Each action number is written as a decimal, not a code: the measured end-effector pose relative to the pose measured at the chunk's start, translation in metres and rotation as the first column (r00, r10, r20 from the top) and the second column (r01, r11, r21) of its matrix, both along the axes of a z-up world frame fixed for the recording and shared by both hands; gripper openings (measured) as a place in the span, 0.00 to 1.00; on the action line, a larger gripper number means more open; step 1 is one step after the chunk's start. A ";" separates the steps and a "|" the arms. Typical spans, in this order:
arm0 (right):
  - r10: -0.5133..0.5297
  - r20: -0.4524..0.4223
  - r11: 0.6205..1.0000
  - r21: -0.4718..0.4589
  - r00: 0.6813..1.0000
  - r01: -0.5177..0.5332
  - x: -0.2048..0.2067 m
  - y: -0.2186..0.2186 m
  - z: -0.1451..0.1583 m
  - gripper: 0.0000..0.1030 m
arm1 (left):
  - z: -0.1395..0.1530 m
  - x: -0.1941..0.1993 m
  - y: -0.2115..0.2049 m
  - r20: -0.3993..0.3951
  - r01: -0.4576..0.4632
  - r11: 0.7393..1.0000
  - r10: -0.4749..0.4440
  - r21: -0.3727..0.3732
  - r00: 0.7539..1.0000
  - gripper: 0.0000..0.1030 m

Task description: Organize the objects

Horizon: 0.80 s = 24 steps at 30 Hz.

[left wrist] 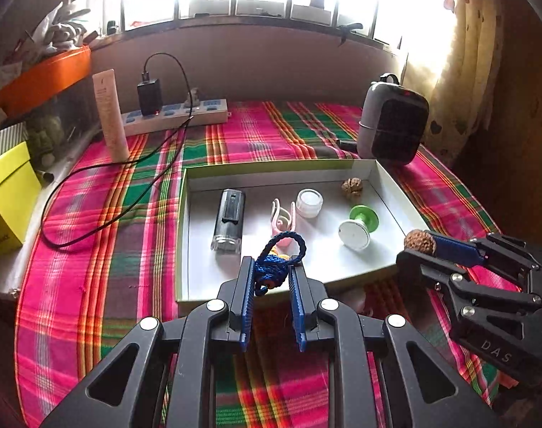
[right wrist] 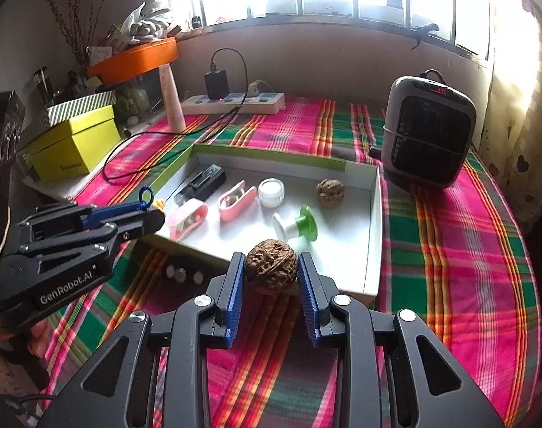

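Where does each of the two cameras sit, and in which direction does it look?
Left wrist view: sits behind the left tongs, looks down at the white tray; own fingers pinch a blue cord; the right tongs show at right.
Right wrist view: sits behind the right tongs, looks the same way; own fingers hold a walnut; the left tongs show at left.
Both share the tray, second walnut, green-and-white spool, heater, power strip and window.
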State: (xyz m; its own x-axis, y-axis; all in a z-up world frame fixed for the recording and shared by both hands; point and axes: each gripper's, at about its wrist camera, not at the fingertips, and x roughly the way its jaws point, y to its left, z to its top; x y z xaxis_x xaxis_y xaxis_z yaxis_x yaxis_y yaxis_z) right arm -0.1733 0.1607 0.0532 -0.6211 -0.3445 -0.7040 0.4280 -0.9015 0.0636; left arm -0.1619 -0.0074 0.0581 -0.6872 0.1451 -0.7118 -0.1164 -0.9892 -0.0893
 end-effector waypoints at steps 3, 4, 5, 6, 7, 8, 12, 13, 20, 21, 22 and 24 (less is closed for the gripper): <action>-0.010 -0.006 1.000 0.005 1.000 0.010 -0.011 0.001 0.003 0.30 | 0.000 -0.008 0.002 0.003 -0.001 1.000 0.001 0.013 1.000 0.17; -0.013 -0.007 1.000 0.004 1.000 0.013 -0.014 0.002 0.003 0.30 | 0.000 -0.011 0.003 0.002 0.001 1.000 -0.001 0.013 1.000 0.17; -0.016 -0.007 1.000 0.002 1.000 0.016 -0.016 0.003 0.003 0.30 | 0.000 -0.013 0.005 0.003 0.003 1.000 -0.003 0.009 1.000 0.17; -0.022 -0.006 1.000 0.000 1.000 0.022 -0.020 0.005 0.003 0.30 | -0.001 -0.016 0.006 0.006 0.004 1.000 -0.004 0.007 1.000 0.17; -0.025 -0.005 1.000 0.000 1.000 0.025 -0.023 0.005 0.004 0.30 | -0.002 -0.018 0.007 0.009 0.006 1.000 -0.006 0.008 1.000 0.17; -0.028 -0.007 1.000 0.003 1.000 0.028 -0.026 0.006 0.003 0.30 | -0.002 -0.021 0.009 0.012 0.009 1.000 -0.009 0.011 1.000 0.17; -0.048 -0.005 0.999 0.012 0.999 0.048 -0.040 0.009 0.002 0.30 | -0.006 -0.029 0.012 0.021 0.018 1.000 -0.018 0.014 1.000 0.17; -0.053 -0.004 0.998 0.016 0.999 0.053 -0.043 0.011 0.001 0.30 | -0.007 -0.031 0.013 0.023 0.019 1.000 -0.020 0.017 1.000 0.17; -0.077 0.009 0.996 0.038 0.997 0.077 -0.065 0.014 -0.005 0.30 | -0.015 -0.044 0.017 0.047 0.023 0.999 -0.024 0.031 0.999 0.17; -0.080 0.010 0.996 0.040 0.997 0.080 -0.068 0.015 -0.006 0.30 | -0.016 -0.045 0.018 0.053 0.024 0.999 -0.026 0.034 0.998 0.17; -0.084 0.012 0.996 0.045 0.996 0.083 -0.070 0.015 -0.007 0.30 | -0.018 -0.047 0.019 0.057 0.025 0.999 -0.027 0.037 0.998 0.17; -0.084 0.015 0.995 0.051 0.996 0.083 -0.074 0.015 -0.009 0.30 | -0.020 -0.049 0.021 0.062 0.030 0.999 -0.032 0.038 0.998 0.17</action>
State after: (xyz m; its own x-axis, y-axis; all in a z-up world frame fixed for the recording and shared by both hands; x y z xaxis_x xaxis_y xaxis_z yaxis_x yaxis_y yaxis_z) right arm -0.2476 0.1757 0.0443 -0.6338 -0.2558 -0.7300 0.3505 -0.9363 0.0237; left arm -0.2108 0.0140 0.0382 -0.6361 0.1929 -0.7471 -0.1398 -0.9810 -0.1342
